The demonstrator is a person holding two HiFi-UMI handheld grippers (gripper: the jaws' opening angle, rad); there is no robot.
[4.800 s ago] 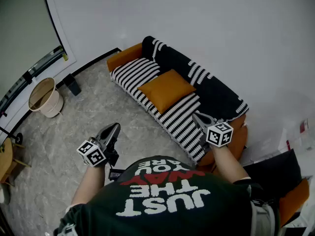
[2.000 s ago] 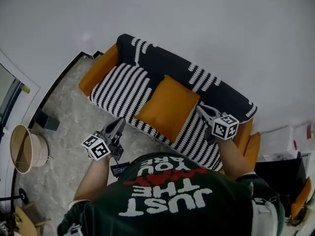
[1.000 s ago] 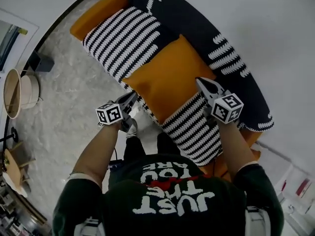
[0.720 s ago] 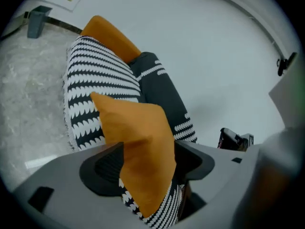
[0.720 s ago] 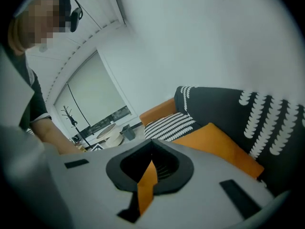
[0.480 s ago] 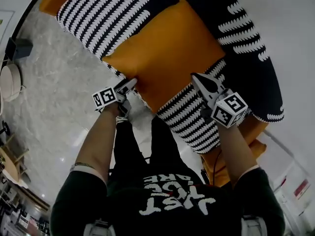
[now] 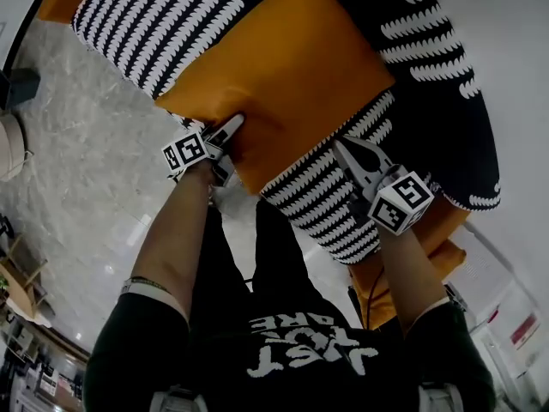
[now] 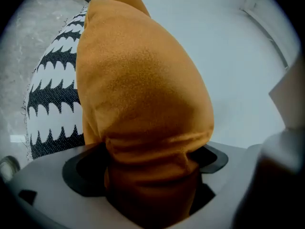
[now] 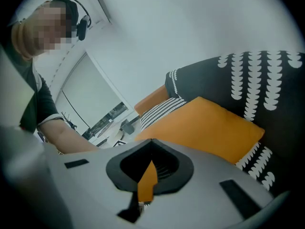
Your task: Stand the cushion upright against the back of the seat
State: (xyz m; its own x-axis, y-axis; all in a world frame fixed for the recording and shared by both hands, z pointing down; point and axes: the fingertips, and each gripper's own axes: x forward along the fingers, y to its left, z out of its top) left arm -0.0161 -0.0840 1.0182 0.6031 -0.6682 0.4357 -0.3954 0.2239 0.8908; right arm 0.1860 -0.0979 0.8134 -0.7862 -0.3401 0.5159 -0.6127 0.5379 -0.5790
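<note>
Grey marble floor (image 7: 77,170) open left of sofa (image 7: 446,101); basket (image 7: 7,148) cut by frame edge, contents unseen. Orange cushion (image 7: 292,67) lying on striped seat (image 7: 163,15), near corner at front edge, between opening jaws of left gripper (image 7: 233,127). Right gripper (image 7: 350,151) jaws together, over seat beside cushion's edge.

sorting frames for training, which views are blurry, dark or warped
Head view: fairly sharp, evenly lit, fisheye bends the sofa. Left gripper view: the cushion sits too close, its lower end dark and soft. Right gripper view: dark corners, near foreground blurred.
</note>
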